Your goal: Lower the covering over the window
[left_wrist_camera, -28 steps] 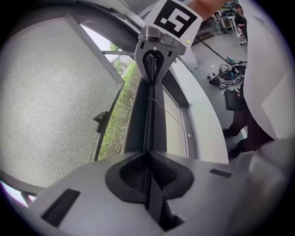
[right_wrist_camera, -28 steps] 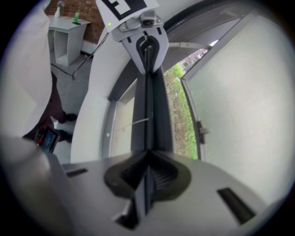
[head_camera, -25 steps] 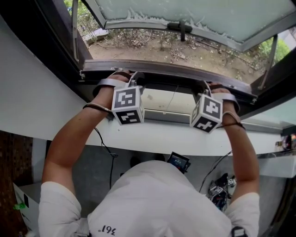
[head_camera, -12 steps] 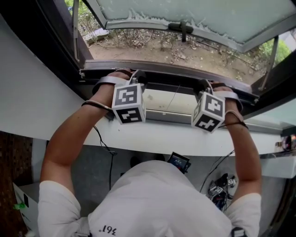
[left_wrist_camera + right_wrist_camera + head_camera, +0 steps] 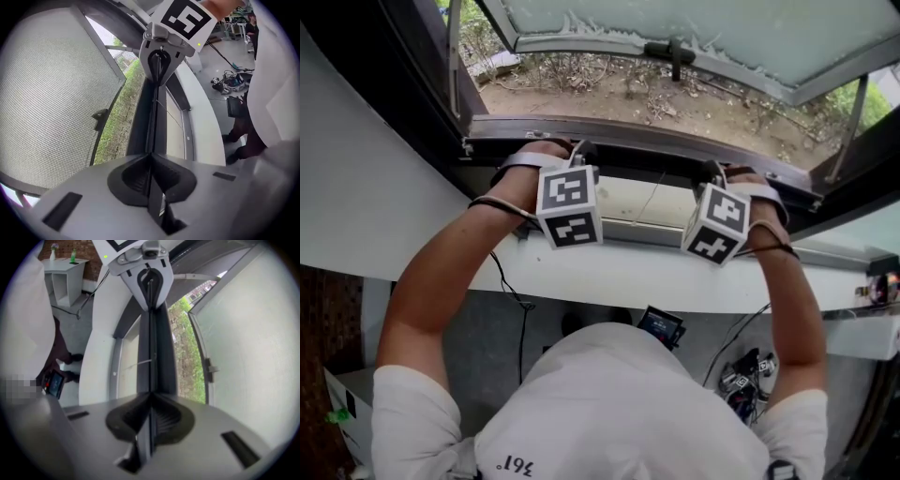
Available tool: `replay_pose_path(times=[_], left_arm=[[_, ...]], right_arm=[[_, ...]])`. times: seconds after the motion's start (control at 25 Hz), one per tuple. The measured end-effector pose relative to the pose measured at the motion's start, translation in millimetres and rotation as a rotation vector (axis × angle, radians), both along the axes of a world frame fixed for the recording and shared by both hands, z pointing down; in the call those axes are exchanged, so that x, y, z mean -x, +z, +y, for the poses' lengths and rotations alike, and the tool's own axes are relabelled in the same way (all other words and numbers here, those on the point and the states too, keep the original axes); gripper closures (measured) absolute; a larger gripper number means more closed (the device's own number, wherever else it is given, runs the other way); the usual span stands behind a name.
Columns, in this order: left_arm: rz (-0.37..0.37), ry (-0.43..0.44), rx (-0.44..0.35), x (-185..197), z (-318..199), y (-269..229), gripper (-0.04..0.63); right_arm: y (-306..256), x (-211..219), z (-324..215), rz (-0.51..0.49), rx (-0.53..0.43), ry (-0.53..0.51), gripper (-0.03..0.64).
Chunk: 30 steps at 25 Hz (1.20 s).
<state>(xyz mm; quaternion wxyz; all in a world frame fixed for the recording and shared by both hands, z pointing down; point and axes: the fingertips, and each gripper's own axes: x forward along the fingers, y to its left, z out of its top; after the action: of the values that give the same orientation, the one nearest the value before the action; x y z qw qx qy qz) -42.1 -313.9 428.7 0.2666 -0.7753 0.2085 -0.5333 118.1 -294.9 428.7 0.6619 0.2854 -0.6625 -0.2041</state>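
Note:
A thin dark bottom rail of the window covering lies along the sill just inside the window frame. My left gripper is shut on this rail, which runs straight out from between its jaws to the other gripper. My right gripper is shut on the same rail further right. In the head view only the marker cubes show, the left gripper's and the right gripper's; the hands and cubes hide the jaws there.
The window sash with frosted, mesh-like glass swings outward above, its black handle in the middle. A white sill runs below the grippers. Bare ground and grass lie outside. Cables and a small screen sit near the floor.

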Motion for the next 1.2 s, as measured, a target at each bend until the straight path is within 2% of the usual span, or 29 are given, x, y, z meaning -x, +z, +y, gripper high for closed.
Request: replay_pose_path(times=[0.32, 0.6, 0.76, 1.04, 1.2], left_arm=[[-0.023, 0.006, -0.028, 0.4, -0.2, 2.1, 0.561], [-0.021, -0.004, -0.007, 0.5, 0.0, 3.6, 0.561], [-0.044, 0.001, -0.058, -2.6, -2.2, -0.2, 0.560], [-0.014, 0.014, -0.067, -2.9, -5.7, -0.4, 0.560], [0.001, 0.027, -0.095, -2.1, -3.3, -1.3, 0.560]], right_arm=[[2.2, 0.7, -1.2, 0.033, -0.077, 0.002, 0.581], [4.0, 0.9, -1.3, 0.004, -0.067, 0.011, 0.580], [1.6, -2.1, -2.1, -0.012, -0.084, 0.022, 0.580], [2.0, -1.0, -5.0, -0.003, -0.080, 0.059, 0.580], [2.2, -0.3, -3.2, 0.028, -0.105, 0.034, 0.580]])
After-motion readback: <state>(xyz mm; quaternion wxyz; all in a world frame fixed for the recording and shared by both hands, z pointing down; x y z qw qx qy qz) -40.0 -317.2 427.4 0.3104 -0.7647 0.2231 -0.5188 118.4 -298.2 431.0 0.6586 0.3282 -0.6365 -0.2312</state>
